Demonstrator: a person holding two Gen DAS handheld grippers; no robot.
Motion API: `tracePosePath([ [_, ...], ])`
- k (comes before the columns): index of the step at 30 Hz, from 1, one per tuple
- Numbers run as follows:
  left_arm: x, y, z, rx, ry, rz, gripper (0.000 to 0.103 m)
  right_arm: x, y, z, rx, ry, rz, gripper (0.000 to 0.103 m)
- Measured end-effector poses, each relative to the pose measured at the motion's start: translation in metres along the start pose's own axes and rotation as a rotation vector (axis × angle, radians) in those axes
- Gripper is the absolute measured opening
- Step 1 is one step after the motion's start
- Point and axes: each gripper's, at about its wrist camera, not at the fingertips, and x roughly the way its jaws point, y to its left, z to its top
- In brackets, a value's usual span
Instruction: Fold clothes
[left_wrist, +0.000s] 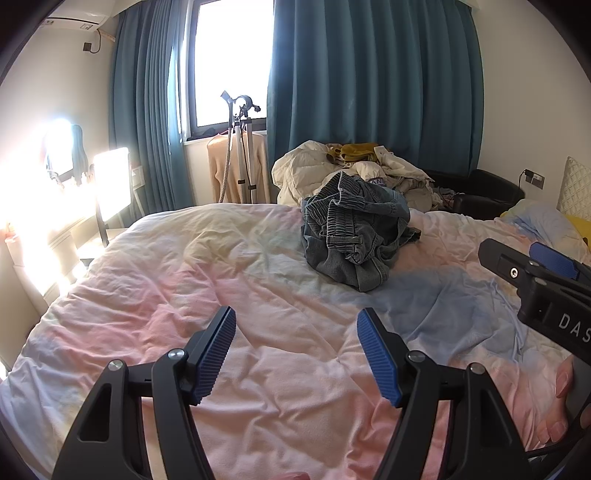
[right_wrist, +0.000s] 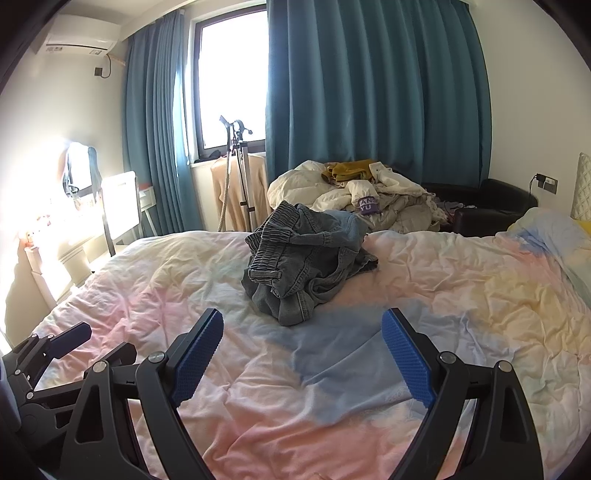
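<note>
The left black plastic two-finger gripper (left_wrist: 296, 323) has angular, hollowed-out arms with triangular cut-outs, joined by round silver screws (left_wrist: 176, 354) at the pivots. Each finger ends in a blue ribbed rubber pad (left_wrist: 216, 356), long and flat with bevelled corners. The right black plastic two-finger gripper (right_wrist: 303, 326) has the same build, its blue pads (right_wrist: 406, 360) finely textured. Seen from the left wrist, its body carries white letters "DAS" (left_wrist: 574, 328) and a small round silver fitting (left_wrist: 513, 273). A thin black cable (left_wrist: 554, 448) runs below a bare hand (left_wrist: 561, 402).

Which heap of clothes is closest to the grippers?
The crumpled denim garment, alone on the pastel bedcover just ahead of both grippers. The cream and mustard pile sits farther back, by the curtain.
</note>
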Motion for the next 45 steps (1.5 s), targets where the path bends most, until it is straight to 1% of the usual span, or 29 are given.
tracePosePath([
  [20, -0.001, 0.0, 0.001, 0.002, -0.005, -0.006, 0.07, 0.0, -0.001, -0.001, 0.002, 0.005, 0.004, 0.089],
  [22, -0.001, 0.0, 0.0, 0.001, -0.005, -0.006, 0.07, 0.0, 0.0, -0.001, 0.002, 0.01, 0.018, 0.089],
  [26, -0.001, 0.001, 0.001, -0.003, -0.003, -0.007, 0.07, -0.001, 0.001, -0.001, -0.01, 0.006, 0.01, 0.089],
  [29, -0.004, 0.003, 0.006, 0.003, -0.021, -0.001, 0.07, -0.002, -0.004, 0.001, 0.023, -0.013, 0.05, 0.089],
  [32, -0.008, 0.008, 0.013, 0.007, -0.048, 0.007, 0.07, 0.003, -0.013, 0.009, 0.069, -0.004, 0.078, 0.089],
  [35, -0.011, 0.017, 0.022, -0.005, -0.062, 0.013, 0.07, 0.019, -0.019, 0.024, 0.102, 0.028, 0.094, 0.089],
  [38, -0.011, 0.03, 0.031, -0.038, -0.067, 0.017, 0.07, 0.039, -0.022, 0.042, 0.134, 0.063, 0.121, 0.089],
  [40, -0.011, 0.04, 0.035, -0.065, -0.066, 0.017, 0.07, 0.054, -0.017, 0.056, 0.101, 0.068, 0.111, 0.089],
  [43, -0.011, 0.054, 0.04, -0.105, -0.067, 0.019, 0.07, 0.085, -0.002, 0.076, 0.044, 0.084, 0.123, 0.089],
  [44, -0.01, 0.06, 0.041, -0.117, -0.068, 0.019, 0.07, 0.099, 0.002, 0.082, 0.049, 0.103, 0.13, 0.089],
  [45, -0.009, 0.064, 0.042, -0.125, -0.07, 0.018, 0.07, 0.112, 0.007, 0.088, 0.054, 0.122, 0.137, 0.086],
])
